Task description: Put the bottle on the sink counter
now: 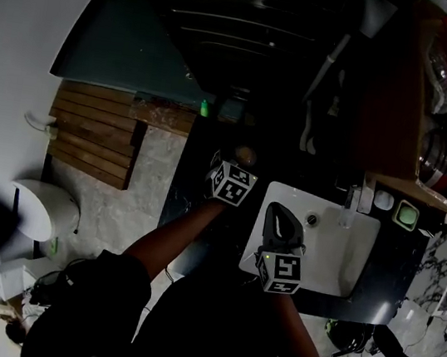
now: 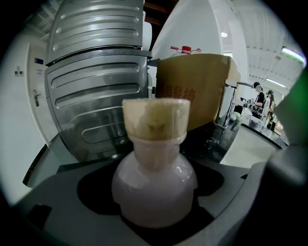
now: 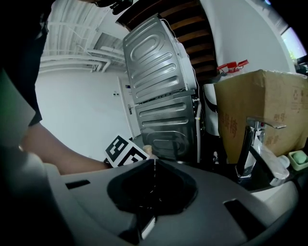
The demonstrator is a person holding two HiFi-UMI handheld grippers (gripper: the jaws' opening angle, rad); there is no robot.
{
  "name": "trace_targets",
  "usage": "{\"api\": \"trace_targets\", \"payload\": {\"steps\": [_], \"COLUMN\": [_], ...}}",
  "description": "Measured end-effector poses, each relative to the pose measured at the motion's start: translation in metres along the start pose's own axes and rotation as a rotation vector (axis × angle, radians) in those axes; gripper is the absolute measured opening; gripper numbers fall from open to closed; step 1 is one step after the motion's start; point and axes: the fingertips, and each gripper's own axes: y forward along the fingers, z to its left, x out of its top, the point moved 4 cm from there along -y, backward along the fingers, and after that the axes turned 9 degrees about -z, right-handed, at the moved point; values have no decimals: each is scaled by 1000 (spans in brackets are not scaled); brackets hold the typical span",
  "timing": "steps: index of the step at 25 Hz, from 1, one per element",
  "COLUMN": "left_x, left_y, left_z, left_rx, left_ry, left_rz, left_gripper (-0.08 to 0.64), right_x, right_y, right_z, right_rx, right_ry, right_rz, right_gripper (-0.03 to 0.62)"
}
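A small bottle (image 2: 154, 185) with a round, pale pink body and a beige cap sits between the jaws of my left gripper (image 2: 156, 192), which is shut on it and holds it upright. In the head view the left gripper (image 1: 239, 167) is over the dark counter (image 1: 193, 185) just left of the white sink (image 1: 336, 263), and only the bottle's cap (image 1: 246, 154) shows. I cannot tell whether the bottle touches the counter. My right gripper (image 1: 278, 216) hangs over the sink basin, and its jaws (image 3: 154, 162) are shut with nothing between them.
A chrome faucet (image 1: 353, 198) stands at the sink's back edge, with a green dish (image 1: 407, 215) beside it. Behind the counter are a ribbed metal appliance (image 2: 96, 86) and a cardboard box (image 2: 197, 86). A toilet (image 1: 42, 208) and a wooden slat mat (image 1: 96, 132) are on the floor to the left.
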Motion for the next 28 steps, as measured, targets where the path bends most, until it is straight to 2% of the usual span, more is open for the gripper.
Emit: {"api": "trace_targets", "payload": {"steps": [16,28], "left_x": [0,-7], "left_y": [0,-32], "left_z": [-2,-6], "left_rx": [-3,-24], "left_ry": [24,-18], "left_rz": [-17,-79], "left_gripper": [402,402], "right_x": [-3,-3], "right_y": [-26,-52], "right_z": [-18,-5], "right_rx": [-46,-62], "right_ry": [9,7], "right_rz": [7,-10], "right_gripper": [40,40]}}
